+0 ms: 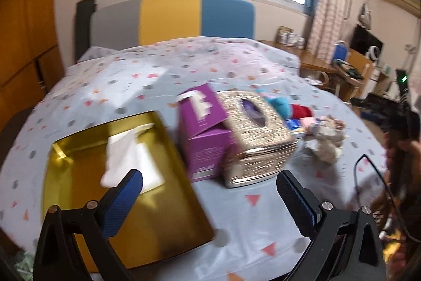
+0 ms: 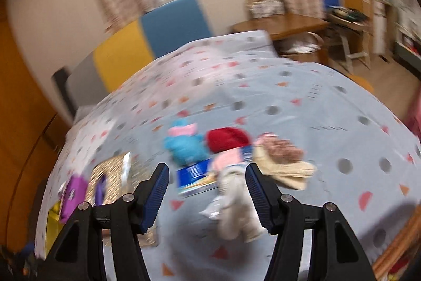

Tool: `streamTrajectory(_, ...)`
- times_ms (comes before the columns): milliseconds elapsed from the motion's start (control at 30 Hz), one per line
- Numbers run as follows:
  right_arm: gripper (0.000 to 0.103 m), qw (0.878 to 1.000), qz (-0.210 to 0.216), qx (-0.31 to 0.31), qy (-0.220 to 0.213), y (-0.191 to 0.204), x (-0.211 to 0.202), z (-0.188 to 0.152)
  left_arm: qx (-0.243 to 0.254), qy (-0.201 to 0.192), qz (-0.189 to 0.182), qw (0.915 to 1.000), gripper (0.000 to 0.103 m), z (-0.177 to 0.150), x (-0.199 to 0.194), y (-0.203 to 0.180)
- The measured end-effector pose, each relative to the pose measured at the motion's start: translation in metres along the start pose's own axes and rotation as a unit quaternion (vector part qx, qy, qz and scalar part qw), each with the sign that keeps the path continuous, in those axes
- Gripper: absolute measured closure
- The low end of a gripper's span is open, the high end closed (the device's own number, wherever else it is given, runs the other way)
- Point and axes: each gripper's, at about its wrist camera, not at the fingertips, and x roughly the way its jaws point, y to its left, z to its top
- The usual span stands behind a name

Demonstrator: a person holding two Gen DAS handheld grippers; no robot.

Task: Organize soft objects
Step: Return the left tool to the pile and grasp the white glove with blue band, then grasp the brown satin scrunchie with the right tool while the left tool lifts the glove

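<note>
The left tool (image 1: 209, 191) stands wide with nothing between its pads, hanging over the bed (image 1: 263, 223) just beside a gold tray (image 1: 163, 204). In that tray lies one white tissue (image 1: 131, 157), and nothing else shows inside it. Past the tray stand a purple box (image 1: 202, 133) and a glittery tissue box (image 1: 257, 133), touching each other. The right tool (image 2: 206, 192) is also open, moderately wide and empty; a pale plush (image 2: 236, 204) lies on the sheet just under the gap between its pads, not gripped. Beyond the plush sits the rest of the pile, close together: a blue book (image 2: 193, 173), a pink cloth (image 2: 227, 158), a blue toy (image 2: 184, 145), a red hat (image 2: 227, 138) and a cream cloth with a brownish piece on it (image 2: 284, 162). Both views are smeared, so finer detail cannot be told. By my reading the sorting has barely begun: if the tray is the target, nearly all the soft things are yet to go in, and the plush looks like the likely next pick.
</note>
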Motion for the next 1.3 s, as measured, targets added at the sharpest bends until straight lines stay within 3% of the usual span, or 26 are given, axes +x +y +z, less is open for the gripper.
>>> streamTrajectory(100, 0.042, 0.999, -0.026, 0.046, -0.007, -0.030, 0.001, 0.001, 0.033, 0.001, -0.026, 0.9991, 0.001, 0.011, 0.007, -0.025)
streamTrajectory(300, 0.042, 0.997, -0.024, 0.069, -0.001, -0.052, -0.001, -0.003, 0.085, 0.025, -0.108, 0.9901, 0.007, 0.033, 0.031, -0.083)
streamTrajectory(400, 0.042, 0.997, -0.019, 0.071, -0.004, -0.056, -0.008, -0.004, 0.102, 0.053, -0.145, 0.9827, 0.020, 0.045, 0.052, -0.117)
streamTrajectory(500, 0.042, 0.997, -0.016, 0.072, -0.011, -0.063, -0.017, -0.002, 0.111, 0.078, -0.176, 0.9749, 0.025, 0.056, 0.078, -0.149)
streamTrajectory(633, 0.042, 0.997, -0.016, 0.069, -0.013, -0.070, -0.026, 0.000, 0.095, 0.140, -0.207, 0.9637, 0.031, 0.068, 0.130, -0.187)
streamTrajectory(833, 0.042, 0.998, -0.018, 0.055, 0.001, -0.079, -0.028, 0.000, 0.054, 0.205, -0.208, 0.9550, 0.030, 0.080, 0.199, -0.216)
streamTrajectory(967, 0.042, 0.999, -0.011, 0.045, 0.012, -0.080, -0.024, 0.001, 0.028, 0.235, -0.202, 0.9504, 0.025, 0.087, 0.235, -0.227)
streamTrajectory(1000, 0.042, 0.999, -0.011, 0.044, 0.013, -0.080, -0.024, 0.002, 0.024, 0.246, -0.201, 0.9480, 0.020, 0.088, 0.244, -0.231)
streamTrajectory(1100, 0.042, 0.999, -0.003, 0.042, 0.016, -0.081, -0.021, 0.005, 0.019, 0.268, -0.196, 0.9432, 0.020, 0.088, 0.263, -0.240)
streamTrajectory(1133, 0.042, 0.999, -0.003, 0.042, 0.017, -0.082, -0.020, 0.006, 0.026, 0.274, -0.193, 0.9419, 0.021, 0.087, 0.270, -0.246)
streamTrajectory(1167, 0.042, 0.999, -0.003, 0.043, 0.018, -0.083, -0.019, 0.007, 0.034, 0.277, -0.191, 0.9410, 0.031, 0.086, 0.274, -0.250)
streamTrajectory(1200, 0.041, 0.999, -0.002, 0.045, 0.018, -0.084, -0.019, 0.007, 0.042, 0.280, -0.190, 0.9400, 0.052, 0.084, 0.279, -0.253)
streamTrajectory(1300, 0.041, 0.998, -0.005, 0.053, 0.025, -0.090, -0.014, 0.008, 0.060, 0.269, -0.189, 0.9424, 0.059, 0.079, 0.282, -0.258)
